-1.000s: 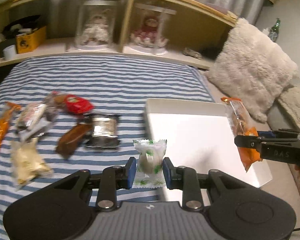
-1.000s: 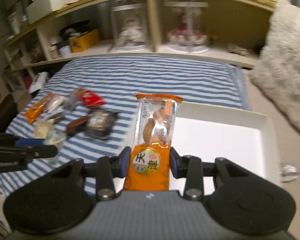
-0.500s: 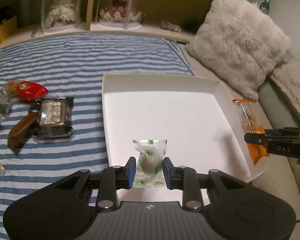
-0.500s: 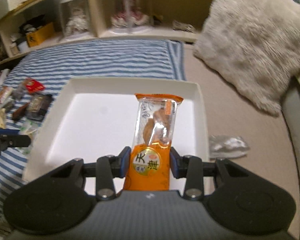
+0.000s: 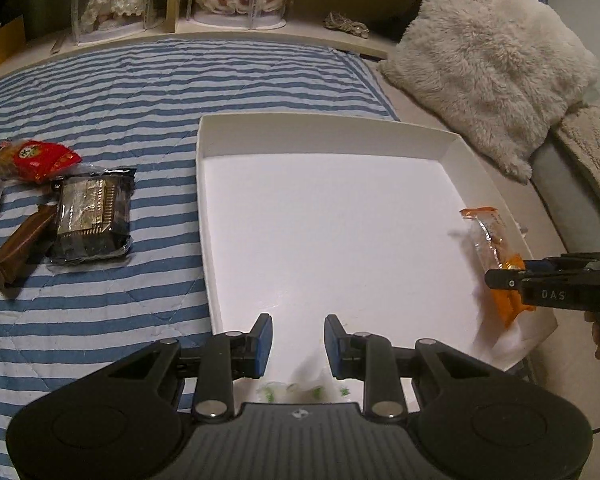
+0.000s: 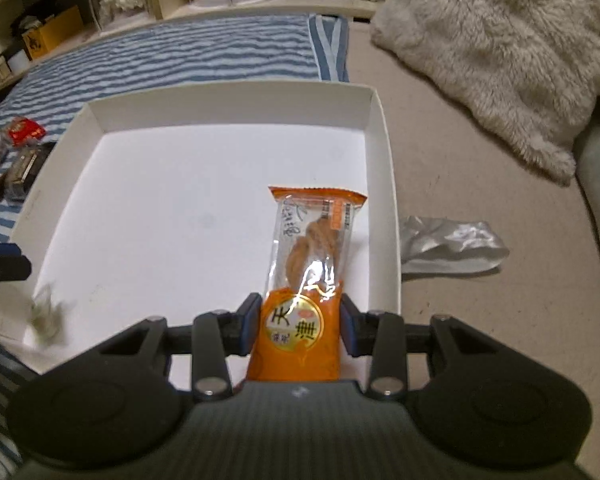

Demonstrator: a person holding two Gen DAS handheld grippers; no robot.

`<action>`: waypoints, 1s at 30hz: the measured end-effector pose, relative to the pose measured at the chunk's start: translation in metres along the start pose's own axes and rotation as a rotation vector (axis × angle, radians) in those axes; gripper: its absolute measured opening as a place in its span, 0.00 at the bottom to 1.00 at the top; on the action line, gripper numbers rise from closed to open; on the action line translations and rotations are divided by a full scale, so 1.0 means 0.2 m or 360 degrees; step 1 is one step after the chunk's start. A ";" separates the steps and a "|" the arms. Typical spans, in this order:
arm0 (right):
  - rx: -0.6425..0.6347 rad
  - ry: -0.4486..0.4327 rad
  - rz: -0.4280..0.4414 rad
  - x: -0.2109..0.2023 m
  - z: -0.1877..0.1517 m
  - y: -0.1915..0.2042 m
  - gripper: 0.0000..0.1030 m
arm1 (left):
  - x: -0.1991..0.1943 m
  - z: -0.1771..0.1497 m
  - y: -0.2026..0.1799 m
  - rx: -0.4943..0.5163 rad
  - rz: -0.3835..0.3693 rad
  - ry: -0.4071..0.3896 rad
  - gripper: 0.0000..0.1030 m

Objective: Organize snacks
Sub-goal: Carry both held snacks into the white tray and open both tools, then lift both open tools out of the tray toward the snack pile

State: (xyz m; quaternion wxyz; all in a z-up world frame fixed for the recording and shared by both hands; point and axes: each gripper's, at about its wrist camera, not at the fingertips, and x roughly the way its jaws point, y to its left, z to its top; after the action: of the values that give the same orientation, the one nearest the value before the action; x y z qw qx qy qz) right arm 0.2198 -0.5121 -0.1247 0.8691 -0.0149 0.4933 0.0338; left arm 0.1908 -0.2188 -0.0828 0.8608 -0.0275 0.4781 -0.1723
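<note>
Having just sprung apart, the left claw (image 5: 294,340) dropped its candy (image 6: 46,314) into the tray (image 6: 228,108); the right claw (image 6: 298,330) stays clamped on the orange packet (image 6: 312,248).

Striped bed (image 5: 140,92) — white tray (image 5: 204,208), snack packets (image 5: 92,212).

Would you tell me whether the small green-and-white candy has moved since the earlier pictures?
Yes. The green-and-white candy has left the left gripper, whose jaws now stand open, and has dropped to the near left corner of the white tray.
</note>
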 end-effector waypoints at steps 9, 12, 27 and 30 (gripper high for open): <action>0.0094 -0.0053 0.0052 -0.06 -0.02 -0.05 0.79 | -0.01 -0.02 0.00 0.0017 0.0002 0.0032 0.42; 0.0074 -0.0074 0.0066 -0.11 -0.03 -0.04 0.89 | -0.03 -0.03 -0.01 0.0031 -0.0002 0.0037 0.52; 0.0132 -0.0117 0.0112 -0.32 -0.17 -0.01 0.99 | -0.18 -0.11 -0.06 0.0092 -0.0018 0.0042 0.96; 0.0139 -0.0125 0.0112 -0.36 -0.19 0.00 0.99 | -0.20 -0.13 -0.06 0.0103 -0.0014 0.0035 0.99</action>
State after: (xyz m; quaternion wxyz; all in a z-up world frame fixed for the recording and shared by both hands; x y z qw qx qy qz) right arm 0.1503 -0.5178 -0.0835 0.8859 0.0417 0.4600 0.0435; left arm 0.1468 -0.2142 -0.0607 0.8552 0.0002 0.4816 -0.1917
